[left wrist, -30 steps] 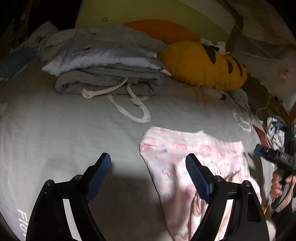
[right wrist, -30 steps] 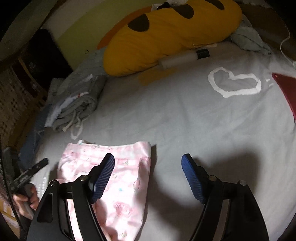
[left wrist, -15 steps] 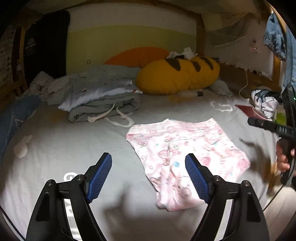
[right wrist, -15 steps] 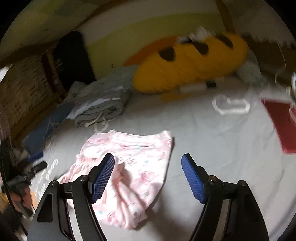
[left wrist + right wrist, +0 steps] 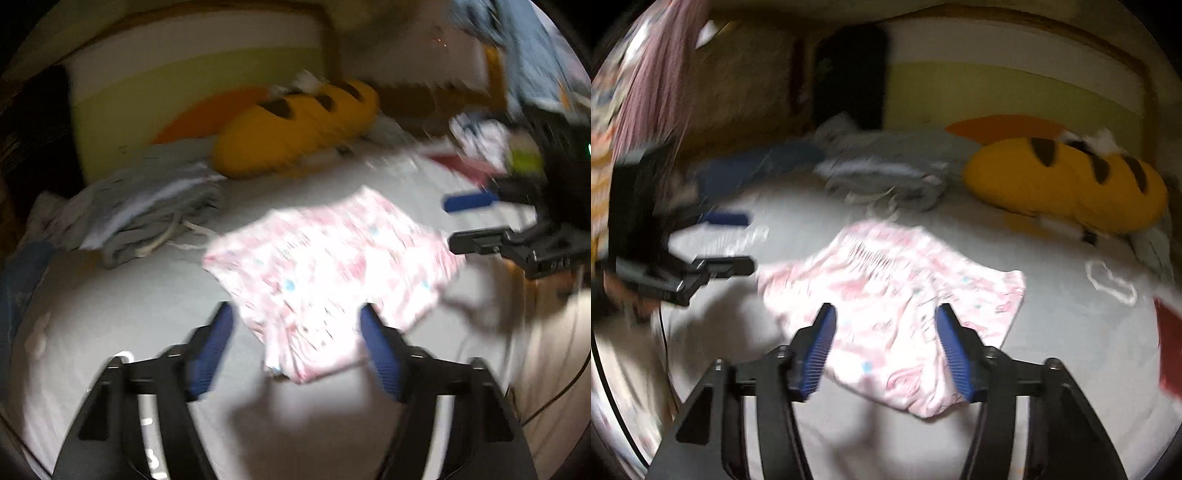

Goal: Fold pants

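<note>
The pink patterned pants [image 5: 325, 266] lie folded in a loose bundle on the grey bed sheet [image 5: 110, 317]; they show again in the right wrist view [image 5: 894, 295]. My left gripper [image 5: 295, 332] hovers over their near edge, its jaws closing with no cloth pinched between the blue pads. My right gripper [image 5: 884, 332] hangs over the opposite near edge, jaws also closing and touching nothing. Each gripper appears in the other's view: the right gripper [image 5: 476, 221] at the right, the left gripper [image 5: 738, 242] at the left. Both views are blurred.
A stack of folded grey clothes [image 5: 147, 206] with a white drawstring lies behind the pants. A yellow plush pillow [image 5: 291, 136] with dark spots rests against the striped headboard [image 5: 184, 74]. A red item [image 5: 1171, 350] lies at the bed's right side, near a white heart print [image 5: 1108, 284].
Both grippers have drawn back from the pants and rolled, so the bed looks tilted. Their jaws have narrowed. The pants lie folded where they were, held by nothing.
</note>
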`<move>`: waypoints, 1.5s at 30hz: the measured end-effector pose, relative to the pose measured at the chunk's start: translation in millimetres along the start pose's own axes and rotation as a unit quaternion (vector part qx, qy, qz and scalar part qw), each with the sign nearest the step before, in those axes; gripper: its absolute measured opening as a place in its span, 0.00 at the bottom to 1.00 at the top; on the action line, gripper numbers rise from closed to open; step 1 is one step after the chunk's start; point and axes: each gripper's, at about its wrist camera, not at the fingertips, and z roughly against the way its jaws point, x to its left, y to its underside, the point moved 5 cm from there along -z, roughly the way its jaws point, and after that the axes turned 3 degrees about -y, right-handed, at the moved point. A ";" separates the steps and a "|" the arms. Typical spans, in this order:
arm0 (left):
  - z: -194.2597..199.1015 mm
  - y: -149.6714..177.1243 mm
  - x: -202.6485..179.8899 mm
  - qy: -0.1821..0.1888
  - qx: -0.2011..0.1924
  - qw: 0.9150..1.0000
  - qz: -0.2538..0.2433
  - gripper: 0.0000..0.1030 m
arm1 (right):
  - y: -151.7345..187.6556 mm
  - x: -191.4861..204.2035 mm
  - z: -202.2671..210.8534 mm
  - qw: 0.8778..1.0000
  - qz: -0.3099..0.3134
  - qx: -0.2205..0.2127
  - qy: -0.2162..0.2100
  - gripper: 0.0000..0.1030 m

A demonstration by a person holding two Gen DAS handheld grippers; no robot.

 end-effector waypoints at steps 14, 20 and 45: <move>-49.5 23.6 -18.5 0.071 0.117 0.987 -0.078 0.43 | 53.4 15.6 -45.7 0.968 0.187 0.167 0.016 0.53; -56.2 30.6 -21.8 0.067 0.121 0.987 -0.087 0.52 | 52.6 15.7 -56.7 0.969 0.186 0.161 0.031 0.53; -10.0 36.7 -19.9 0.074 0.088 0.993 -0.036 0.09 | 48.1 33.4 -19.9 0.983 0.109 0.139 -0.045 0.06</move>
